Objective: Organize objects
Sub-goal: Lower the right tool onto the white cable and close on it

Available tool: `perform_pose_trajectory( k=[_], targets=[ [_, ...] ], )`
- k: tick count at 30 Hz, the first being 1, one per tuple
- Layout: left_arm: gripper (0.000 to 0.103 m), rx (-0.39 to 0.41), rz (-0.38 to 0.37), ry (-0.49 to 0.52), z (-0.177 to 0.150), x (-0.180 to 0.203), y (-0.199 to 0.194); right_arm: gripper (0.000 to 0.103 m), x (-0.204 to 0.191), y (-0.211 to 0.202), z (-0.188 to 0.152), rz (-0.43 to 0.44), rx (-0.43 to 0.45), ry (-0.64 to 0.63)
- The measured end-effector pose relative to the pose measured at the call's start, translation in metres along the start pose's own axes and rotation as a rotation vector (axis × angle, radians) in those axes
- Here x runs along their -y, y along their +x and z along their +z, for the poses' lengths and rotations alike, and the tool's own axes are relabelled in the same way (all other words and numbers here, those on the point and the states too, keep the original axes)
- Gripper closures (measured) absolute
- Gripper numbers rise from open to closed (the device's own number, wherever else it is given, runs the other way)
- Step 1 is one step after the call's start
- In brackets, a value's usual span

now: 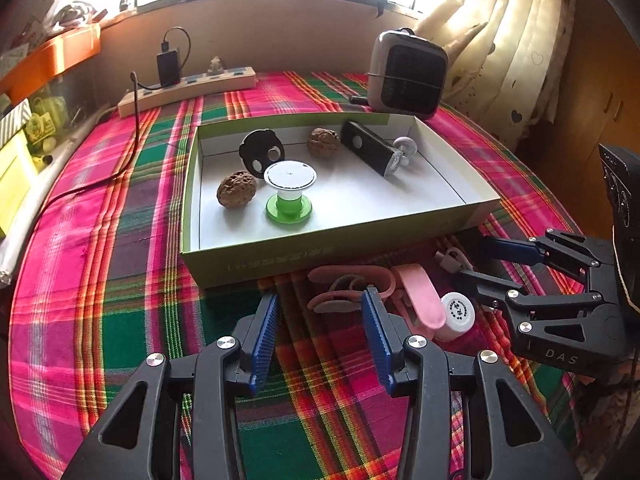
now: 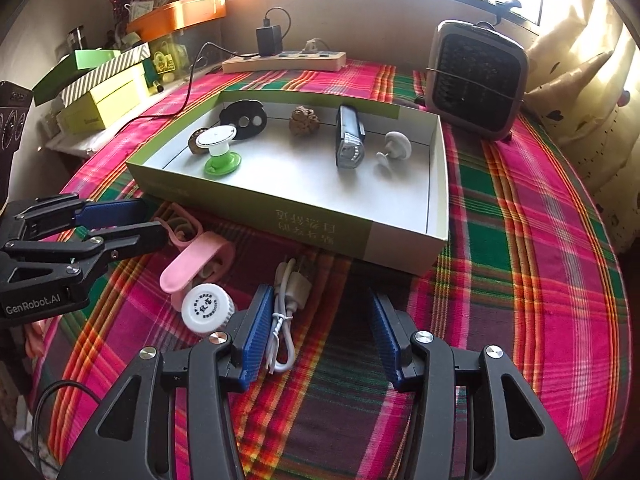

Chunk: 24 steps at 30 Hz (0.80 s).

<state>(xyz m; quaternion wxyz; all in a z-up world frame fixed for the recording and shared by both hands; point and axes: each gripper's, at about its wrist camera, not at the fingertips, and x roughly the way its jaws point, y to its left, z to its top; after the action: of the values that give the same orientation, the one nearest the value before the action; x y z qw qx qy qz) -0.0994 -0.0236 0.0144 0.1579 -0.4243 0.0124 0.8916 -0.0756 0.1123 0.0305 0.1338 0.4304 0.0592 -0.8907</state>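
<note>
A green-sided box (image 1: 320, 254) (image 2: 320, 220) on the plaid cloth holds two walnuts (image 1: 236, 189), a green spool (image 1: 289, 192) (image 2: 220, 148), a black disc (image 1: 262, 150), a black light (image 1: 372, 148) (image 2: 350, 140) and a white hook (image 2: 396, 146). In front of it lie a pink strap (image 1: 352, 284) (image 2: 182, 224), a pink clip (image 1: 422, 296) (image 2: 192, 264), a white cap (image 1: 458, 314) (image 2: 206, 310) and a white cable (image 2: 288, 300). My left gripper (image 1: 320, 332) (image 2: 148, 220) is open by the strap. My right gripper (image 2: 320, 332) (image 1: 468, 262) is open over the cable.
A grey heater (image 1: 406, 74) (image 2: 476, 80) stands behind the box at the right. A power strip with a black charger (image 1: 188, 88) (image 2: 284, 60) lies at the back. Stacked boxes (image 2: 104, 92) sit at the left, curtains at the right.
</note>
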Motion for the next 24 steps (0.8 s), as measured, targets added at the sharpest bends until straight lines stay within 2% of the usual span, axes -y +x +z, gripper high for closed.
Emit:
perform_pose_trajectory(
  k=[4,6,8,11,24],
  targets=[
    [0.062,-0.002,-0.007,0.011,0.002,0.002,0.003,0.056,0.002,-0.001,0.0,-0.001,0.0,-0.002],
    [0.062,-0.004,-0.008,0.015,0.003,0.003,0.004,0.065,0.003,-0.001,0.0,-0.003,0.003,-0.003],
    [0.062,-0.008,-0.013,0.016,0.003,0.004,0.005,0.078,0.005,-0.002,0.0,-0.013,0.004,-0.007],
    [0.062,-0.012,-0.022,0.015,0.003,0.006,0.006,0.085,0.009,-0.002,0.0,-0.01,0.005,-0.009],
    [0.062,-0.036,-0.034,0.019,-0.002,0.02,0.008,0.085,0.015,-0.002,0.0,0.011,0.005,-0.019]
  ],
)
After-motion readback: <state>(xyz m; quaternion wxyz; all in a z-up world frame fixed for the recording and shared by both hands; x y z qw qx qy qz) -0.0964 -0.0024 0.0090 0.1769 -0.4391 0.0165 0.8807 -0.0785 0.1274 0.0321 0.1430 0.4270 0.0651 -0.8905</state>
